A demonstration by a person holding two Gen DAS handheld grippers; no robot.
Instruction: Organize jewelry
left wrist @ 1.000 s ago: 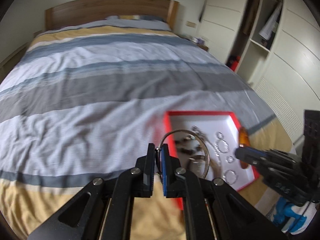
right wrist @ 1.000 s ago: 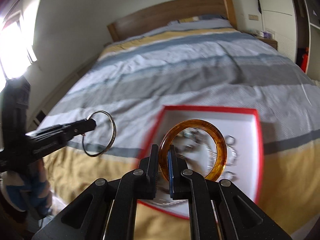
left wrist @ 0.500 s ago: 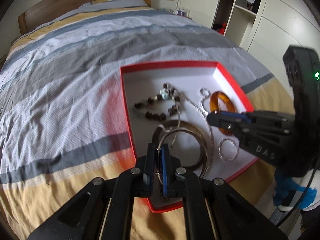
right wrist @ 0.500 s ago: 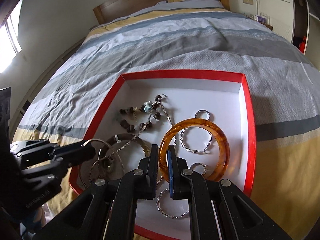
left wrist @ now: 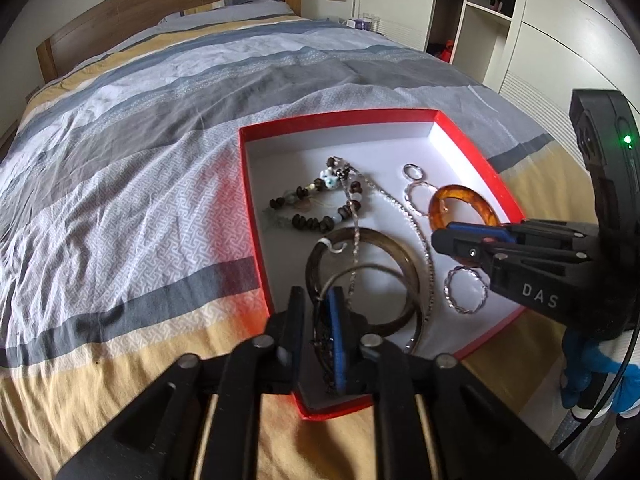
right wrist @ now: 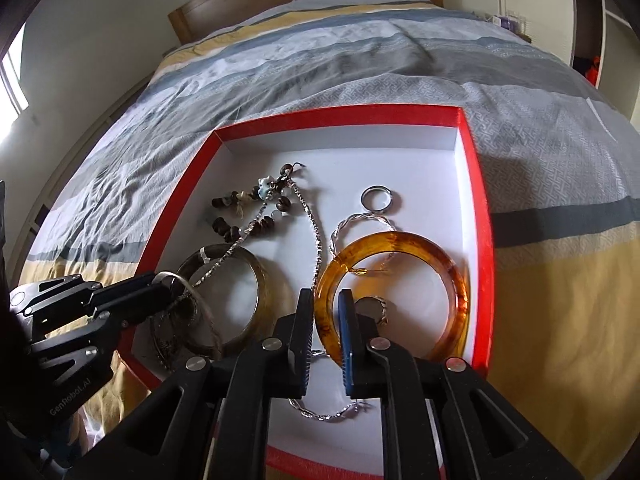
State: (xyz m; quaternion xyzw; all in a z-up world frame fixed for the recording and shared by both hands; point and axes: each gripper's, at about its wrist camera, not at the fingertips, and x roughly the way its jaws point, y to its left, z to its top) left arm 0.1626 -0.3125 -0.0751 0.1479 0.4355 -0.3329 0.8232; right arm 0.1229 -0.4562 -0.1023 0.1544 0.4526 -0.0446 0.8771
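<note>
A: Well, start at the jaws. What is each one doing?

B: The right gripper (right wrist: 325, 330) has its jaws spread slightly on either side of the rim of the amber bangle (right wrist: 400, 292), which lies flat on the floor of the red box (right wrist: 478, 208) near its right edge. The left gripper (left wrist: 316, 328) has its jaws a little apart too, with the thin silver bangle (left wrist: 404, 280) between them, down in the box's near-left corner. Whether the pads still touch either ring, I cannot tell.

A: And around them in the box?

B: A wide olive-brown bangle (right wrist: 256, 280) lies beside the silver one, with a silver chain (right wrist: 314, 224) draped across its rim. A beaded bracelet (right wrist: 248, 216) sits toward the middle-left, a small plain ring (right wrist: 378, 198) toward the far right, and a twisted silver hoop (left wrist: 466, 290) by the near right edge.

A: What carries the box?

B: A bed, with a rumpled cover (left wrist: 140, 160) in grey, pale blue, white and mustard stripes. The box rests near the foot end, on a patterned pale band and a mustard one.

A: The room?

B: A wooden headboard (left wrist: 160, 8) stands against a pale wall at the far end. Cream wardrobes (left wrist: 560, 40) run along the bed's right side, with an open shelf section holding hanging clothes. Daylight enters through a window (right wrist: 12, 80) on the left.
</note>
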